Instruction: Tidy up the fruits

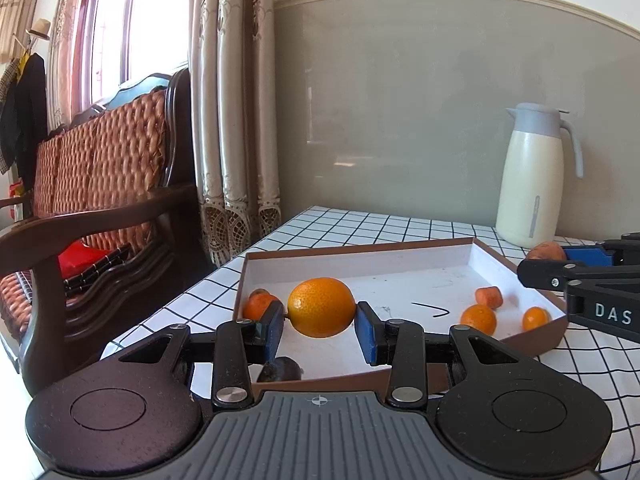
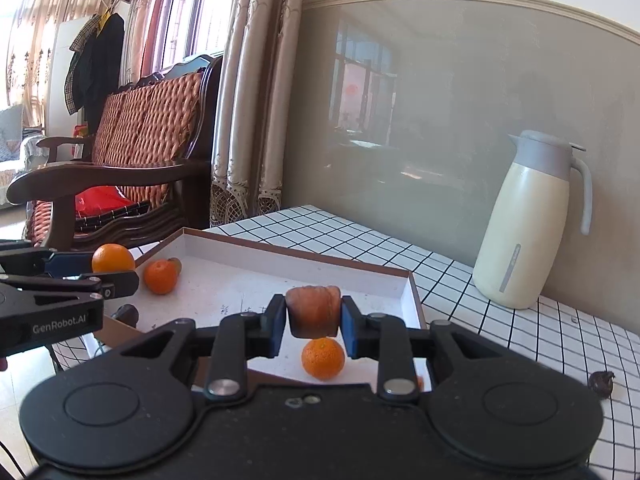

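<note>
Left wrist view: left gripper (image 1: 320, 330) clamped by its blue pads on a large round orange (image 1: 321, 307), held above the shallow brown-rimmed white tray (image 1: 360, 256) on the black-and-white checked tablecloth (image 1: 340, 224). In the tray: a small mandarin (image 1: 258, 306) at the left wall, two more small mandarins (image 1: 479, 319) (image 1: 535, 318) and a stubby orange carrot piece (image 1: 489, 296) toward the right, a dark wrinkled fruit (image 1: 280, 370) at the near edge. Cream thermos jug with grey lid (image 1: 534, 178) behind, near the grey wall. Right gripper (image 1: 560, 258) entering at the right edge.

Right wrist view: right gripper (image 2: 314, 322) closed tight on a brownish, squarish wrinkled fruit (image 2: 314, 314), lifted over the tray (image 2: 412, 300); a small mandarin (image 2: 323, 358) just below it. Left gripper (image 2: 90, 268) at the left with the large orange (image 2: 113, 258).
</note>
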`<state>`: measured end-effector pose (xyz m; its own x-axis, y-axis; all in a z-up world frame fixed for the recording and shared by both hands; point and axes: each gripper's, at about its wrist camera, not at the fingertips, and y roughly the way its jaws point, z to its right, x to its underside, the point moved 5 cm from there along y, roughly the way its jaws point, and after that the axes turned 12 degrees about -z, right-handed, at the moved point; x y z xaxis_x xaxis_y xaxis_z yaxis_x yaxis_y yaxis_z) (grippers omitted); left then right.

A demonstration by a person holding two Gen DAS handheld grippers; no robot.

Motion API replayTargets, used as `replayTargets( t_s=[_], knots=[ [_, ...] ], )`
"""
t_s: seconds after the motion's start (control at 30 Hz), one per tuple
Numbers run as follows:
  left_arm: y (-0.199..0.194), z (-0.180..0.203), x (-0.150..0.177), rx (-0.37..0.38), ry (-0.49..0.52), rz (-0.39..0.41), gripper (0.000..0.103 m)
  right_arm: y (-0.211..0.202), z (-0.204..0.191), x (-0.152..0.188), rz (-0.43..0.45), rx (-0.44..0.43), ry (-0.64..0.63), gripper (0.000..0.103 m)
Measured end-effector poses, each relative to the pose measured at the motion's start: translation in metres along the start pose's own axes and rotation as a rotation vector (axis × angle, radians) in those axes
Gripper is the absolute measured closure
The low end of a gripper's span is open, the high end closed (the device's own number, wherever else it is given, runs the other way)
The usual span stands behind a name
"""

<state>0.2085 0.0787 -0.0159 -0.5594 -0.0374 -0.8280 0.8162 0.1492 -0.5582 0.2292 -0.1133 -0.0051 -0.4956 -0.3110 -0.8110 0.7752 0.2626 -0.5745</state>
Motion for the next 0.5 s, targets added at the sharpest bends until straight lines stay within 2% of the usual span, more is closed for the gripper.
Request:
replayTargets(
  t_s=[0.5],
  knots=[
    [0.040,-0.009,-0.027,-0.011,-0.019,-0.008,0.064,0.043,0.022,-0.022,-0.024,0.018,0.025,0.083]
  ],
)
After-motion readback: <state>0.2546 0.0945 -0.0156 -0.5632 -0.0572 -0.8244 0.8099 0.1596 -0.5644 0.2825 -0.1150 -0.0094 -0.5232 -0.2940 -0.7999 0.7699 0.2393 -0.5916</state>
